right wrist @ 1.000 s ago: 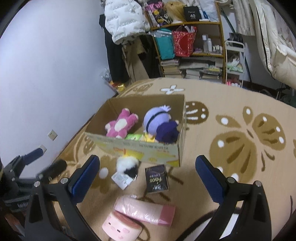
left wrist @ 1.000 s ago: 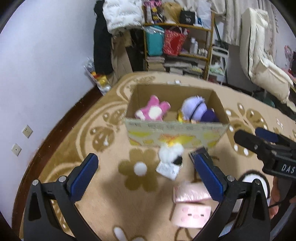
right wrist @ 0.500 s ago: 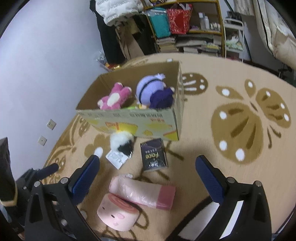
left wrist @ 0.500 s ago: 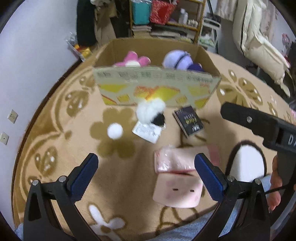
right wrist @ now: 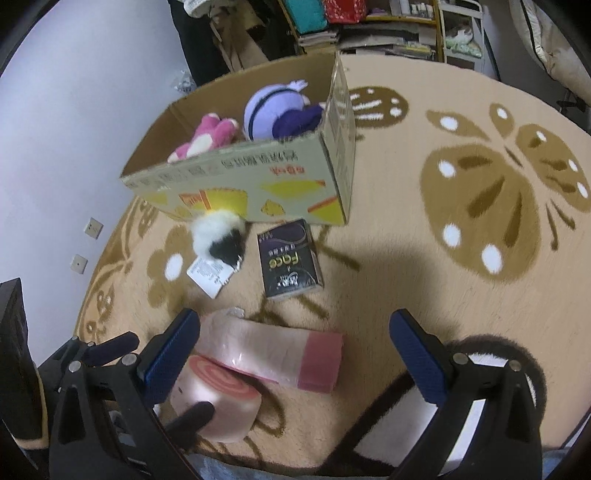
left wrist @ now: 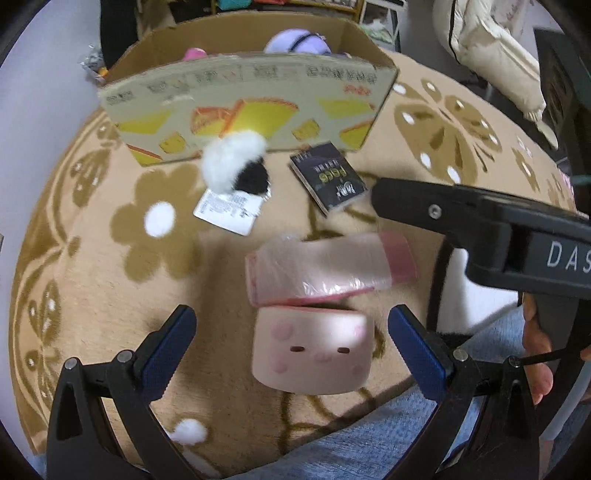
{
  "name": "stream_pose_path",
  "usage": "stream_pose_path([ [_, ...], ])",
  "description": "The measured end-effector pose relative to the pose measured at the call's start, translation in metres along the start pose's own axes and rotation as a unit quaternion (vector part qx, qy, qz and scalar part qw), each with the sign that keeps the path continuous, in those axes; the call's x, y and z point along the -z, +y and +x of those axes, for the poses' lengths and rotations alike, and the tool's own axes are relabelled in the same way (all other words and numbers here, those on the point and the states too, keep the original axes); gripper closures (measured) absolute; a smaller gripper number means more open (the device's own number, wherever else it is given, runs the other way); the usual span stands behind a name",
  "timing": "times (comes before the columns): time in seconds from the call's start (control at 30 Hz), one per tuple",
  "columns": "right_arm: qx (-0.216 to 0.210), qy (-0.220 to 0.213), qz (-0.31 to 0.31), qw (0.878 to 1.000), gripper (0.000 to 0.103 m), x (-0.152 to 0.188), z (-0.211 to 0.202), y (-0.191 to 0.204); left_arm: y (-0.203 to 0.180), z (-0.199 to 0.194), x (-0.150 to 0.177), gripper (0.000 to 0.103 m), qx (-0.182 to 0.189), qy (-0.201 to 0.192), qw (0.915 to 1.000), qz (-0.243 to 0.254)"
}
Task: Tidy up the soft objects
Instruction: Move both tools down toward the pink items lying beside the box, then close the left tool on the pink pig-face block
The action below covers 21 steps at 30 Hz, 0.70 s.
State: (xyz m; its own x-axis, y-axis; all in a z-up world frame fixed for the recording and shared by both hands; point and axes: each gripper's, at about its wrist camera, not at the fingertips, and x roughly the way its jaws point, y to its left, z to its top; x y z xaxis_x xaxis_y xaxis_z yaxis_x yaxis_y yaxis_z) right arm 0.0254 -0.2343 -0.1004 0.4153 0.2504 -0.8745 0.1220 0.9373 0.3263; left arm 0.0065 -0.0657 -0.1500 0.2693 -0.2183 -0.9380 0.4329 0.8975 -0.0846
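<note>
A pink roll-shaped plush with a face [left wrist: 312, 350] lies on the rug between my left gripper's [left wrist: 291, 345] open fingers; it also shows in the right wrist view [right wrist: 218, 395]. A pink wrapped soft pack [left wrist: 325, 266] [right wrist: 273, 350] lies just beyond it. A white-and-black furry plush [left wrist: 236, 166] [right wrist: 218, 236] with a paper tag rests against the cardboard box [left wrist: 251, 107] [right wrist: 258, 184]. The box holds a pink plush [right wrist: 207, 136] and a purple plush [right wrist: 277, 114]. My right gripper [right wrist: 295, 354] is open and empty above the pink pack.
A dark small book [left wrist: 328, 177] [right wrist: 290, 258] lies on the patterned rug by the box. A wall runs at the left; shelves [right wrist: 369, 22] and bedding [left wrist: 491, 55] stand behind. My right gripper's body [left wrist: 480, 240] crosses the left wrist view.
Both grippers have moved down and forward toward the floor items. My left gripper now straddles the pink roll plush. Both stay open.
</note>
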Motion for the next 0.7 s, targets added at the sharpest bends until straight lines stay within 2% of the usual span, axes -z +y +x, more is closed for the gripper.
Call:
stream_pose_path([
  [0.17, 0.005, 0.016, -0.003, 1.000, 0.002, 0.001, 0.011, -0.002, -0.003, 0.008, 0.001, 0.001, 0.004, 0.012, 0.9999, 0.009],
  [0.23, -0.001, 0.032, -0.003, 0.999, 0.007, 0.002, 0.018, -0.004, -0.003, 0.012, 0.002, 0.001, 0.011, 0.025, 0.9996, 0.011],
  [0.4, -0.026, 0.056, -0.021, 0.998, 0.008, 0.006, 0.031, 0.001, -0.006, 0.021, 0.005, 0.001, 0.021, 0.049, 0.9985, 0.013],
  [0.53, -0.031, 0.071, -0.045, 0.996, 0.008, 0.008, 0.040, 0.010, -0.006, 0.030, 0.006, 0.001, -0.012, 0.066, 0.9976, 0.020],
  [0.7, -0.020, 0.088, -0.071, 0.993, 0.008, 0.012, 0.051, 0.019, -0.003, 0.034, 0.006, 0.003, -0.012, 0.068, 0.9975, 0.011],
])
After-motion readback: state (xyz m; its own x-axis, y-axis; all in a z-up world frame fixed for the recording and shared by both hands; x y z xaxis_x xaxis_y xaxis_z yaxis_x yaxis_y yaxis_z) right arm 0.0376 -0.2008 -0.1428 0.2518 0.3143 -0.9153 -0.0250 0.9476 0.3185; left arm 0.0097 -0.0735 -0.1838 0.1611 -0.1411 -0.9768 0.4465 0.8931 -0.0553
